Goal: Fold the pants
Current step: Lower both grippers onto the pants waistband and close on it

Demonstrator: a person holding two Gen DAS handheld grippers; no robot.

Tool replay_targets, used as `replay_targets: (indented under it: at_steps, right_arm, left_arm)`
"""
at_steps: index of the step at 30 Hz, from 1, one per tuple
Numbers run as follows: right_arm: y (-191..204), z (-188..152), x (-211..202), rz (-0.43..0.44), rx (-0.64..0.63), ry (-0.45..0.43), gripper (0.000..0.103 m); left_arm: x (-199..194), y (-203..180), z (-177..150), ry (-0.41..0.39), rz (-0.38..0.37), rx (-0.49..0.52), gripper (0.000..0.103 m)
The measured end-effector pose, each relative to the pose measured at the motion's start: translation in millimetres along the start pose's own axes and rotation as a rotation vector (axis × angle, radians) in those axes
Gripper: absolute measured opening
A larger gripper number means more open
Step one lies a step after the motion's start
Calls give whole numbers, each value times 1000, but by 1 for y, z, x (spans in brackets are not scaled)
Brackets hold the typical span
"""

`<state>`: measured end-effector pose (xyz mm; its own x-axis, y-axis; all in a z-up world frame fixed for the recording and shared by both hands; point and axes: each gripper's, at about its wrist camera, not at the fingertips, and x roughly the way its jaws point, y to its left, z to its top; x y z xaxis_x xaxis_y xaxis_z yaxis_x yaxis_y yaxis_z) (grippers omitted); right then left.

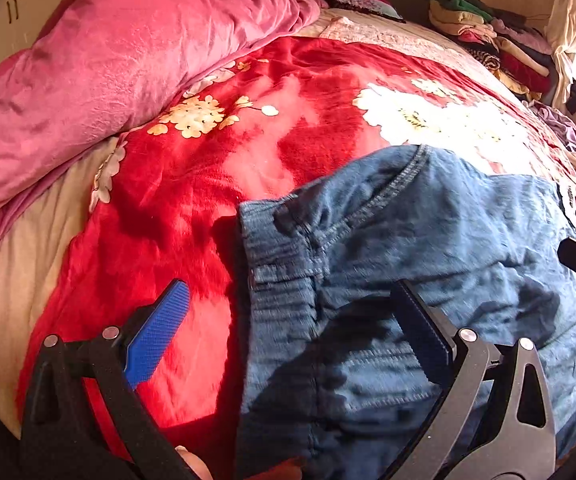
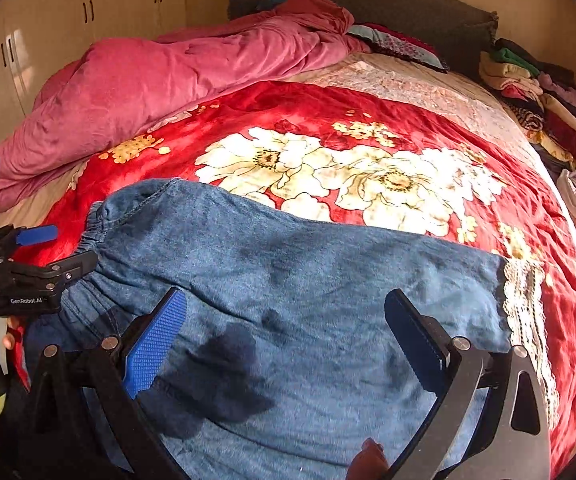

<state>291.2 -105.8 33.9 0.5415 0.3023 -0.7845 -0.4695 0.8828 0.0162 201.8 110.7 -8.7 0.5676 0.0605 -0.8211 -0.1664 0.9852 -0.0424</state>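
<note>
Blue denim pants (image 2: 307,280) with elastic waistband and lace hem lie flat across the red floral blanket (image 2: 327,120) on the bed. Left gripper (image 1: 288,320) and right gripper (image 2: 284,332) hover above, fingers spread wide, empty. Risk: grasping only one denim layer could skew the fold.

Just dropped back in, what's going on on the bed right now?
A person with a handheld gripper in each hand is working on a pair of blue denim pants spread across a red floral blanket on the bed. The left gripper is open over the elastic waistband end; the right gripper is open above the middle of the pants, nearer the lace-trimmed cuff. Neither is gripping fabric. A pink quilt is bunched along the far side, with a clothes pile by the headboard.
</note>
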Motion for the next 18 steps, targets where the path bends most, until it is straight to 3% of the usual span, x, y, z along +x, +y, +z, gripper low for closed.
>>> replay_targets:
  at_steps: [6, 12, 14, 15, 18]
  right_arm:
    - [-4, 18, 36, 5, -94, 40, 99]
    - [-4, 37, 61, -6, -202, 39, 99]
    - [-5, 43, 69, 10, -223, 50, 99]
    - [-5, 45, 74, 11, -238, 59, 99]
    - [-3, 50, 87, 17, -271, 96, 98]
  left_arm:
    - [28, 27, 19, 25, -10, -35, 95]
    - [37, 30, 25, 20, -123, -21, 94]
    - [38, 29, 26, -1, -172, -20, 84]
    - [38, 26, 27, -9, -178, -2, 71]
    - [37, 20, 27, -28, -187, 34, 45]
